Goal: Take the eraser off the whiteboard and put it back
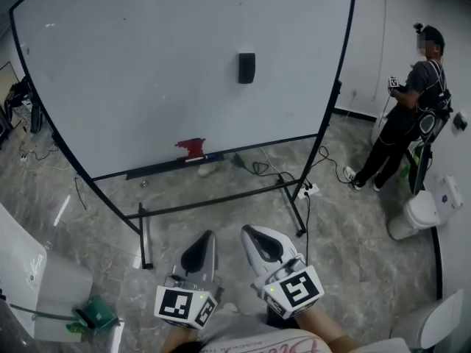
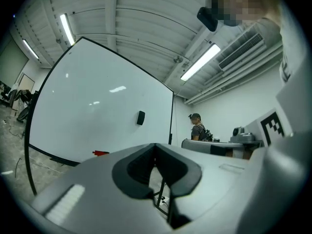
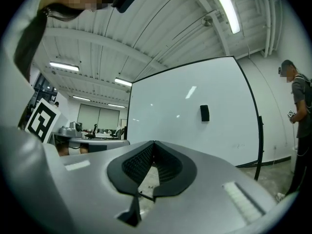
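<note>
Eraser (image 1: 246,68) stuck flat on the whiteboard (image 1: 132,65), in the upper half and right of the middle, well apart from both hand-held grippers. Shows in both gripper views as a small dark upright block against the white. Looks light and stiff-bodied, most likely a plastic shell with a felt face, probably held to the board by a magnet. Should give a short tug before coming free, and may snap back on when returned. Not fragile by the look of it, though the smooth shell may be a little slippery. Best taken across the two long side edges, about mid-height, with pads square to the sides. Better pulled straight off the board than slid along it. Worth going gently, since the board stands on a light frame and could rock under a push. Left hand-held gripper (image 1: 209,235) low in the head view, pointing level toward the board, jaws closed tip to tip. Holds nothing and touches nothing, with only floor showing through the gap behind the tips. Right hand-held gripper (image 1: 251,232) just beside it, likewise fully closed and empty, aimed at the board with the eraser right of its line. Needs either pair of jaws spread wider than the eraser before arrival.
</note>
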Available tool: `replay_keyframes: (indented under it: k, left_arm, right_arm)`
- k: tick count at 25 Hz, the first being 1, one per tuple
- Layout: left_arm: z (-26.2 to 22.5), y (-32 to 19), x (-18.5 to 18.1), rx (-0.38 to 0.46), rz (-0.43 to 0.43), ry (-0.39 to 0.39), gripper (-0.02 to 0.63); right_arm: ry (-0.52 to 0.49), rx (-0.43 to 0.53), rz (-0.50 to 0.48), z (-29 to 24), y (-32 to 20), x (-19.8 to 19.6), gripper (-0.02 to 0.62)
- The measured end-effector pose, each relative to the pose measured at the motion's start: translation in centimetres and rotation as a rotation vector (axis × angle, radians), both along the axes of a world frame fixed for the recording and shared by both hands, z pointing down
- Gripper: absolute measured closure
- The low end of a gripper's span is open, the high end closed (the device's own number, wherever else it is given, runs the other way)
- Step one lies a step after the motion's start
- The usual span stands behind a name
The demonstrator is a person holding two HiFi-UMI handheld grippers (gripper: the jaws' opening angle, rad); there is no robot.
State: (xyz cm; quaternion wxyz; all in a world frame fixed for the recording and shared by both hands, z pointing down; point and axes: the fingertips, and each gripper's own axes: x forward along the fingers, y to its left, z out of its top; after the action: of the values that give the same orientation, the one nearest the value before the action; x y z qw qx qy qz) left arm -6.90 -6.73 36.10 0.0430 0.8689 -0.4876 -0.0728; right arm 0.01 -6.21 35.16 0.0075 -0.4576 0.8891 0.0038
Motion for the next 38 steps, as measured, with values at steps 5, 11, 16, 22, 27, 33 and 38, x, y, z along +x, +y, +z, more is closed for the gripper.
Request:
replay_keyframes:
  k: [5, 11, 16, 22, 27, 33, 38]
  left_arm:
    - [0.7, -3.9, -0.3, -0.022, 0.036, 0.004, 0.606]
    - [0.9, -8.6, -0.9, -0.036, 0.043, 0.007, 0.606]
    - [0.6, -13.7, -1.2, -0.037, 0.045, 0.003, 0.606]
    - [-1.1, -20.0, -1.0, 0.007, 0.038, 0.014, 0.606]
    - [-2.0, -24.4, -0.4, 0.027, 0.027, 0.027, 0.606]
    - [-1.1, -27.5, -0.2, -0.012, 0.017, 0.048, 0.606]
    - [-1.0, -28.6, 0.5, -0.016, 0.036, 0.045, 0.606]
  right_arm:
    - [0.010, 0.038, 0.041, -1.3, -4.7, 0.4, 0.594]
    - [0.046, 0.044, 0.085, -3.1, -11.6, 0.4, 0.592]
    - [0.043, 0.094, 0.117, -6.0, -18.9, 1.2, 0.514]
    - [0.045, 0.106, 0.196, -8.7, -27.8, 3.1, 0.422]
    - [0.048, 0.097, 0.256, -10.2, -34.6, 5.2, 0.364]
    - [0.069, 0.067, 0.307, -11.4, -40.2, 6.6, 0.327]
    - [0.076, 0.072, 0.366, -12.4, -42.8, 6.7, 0.327]
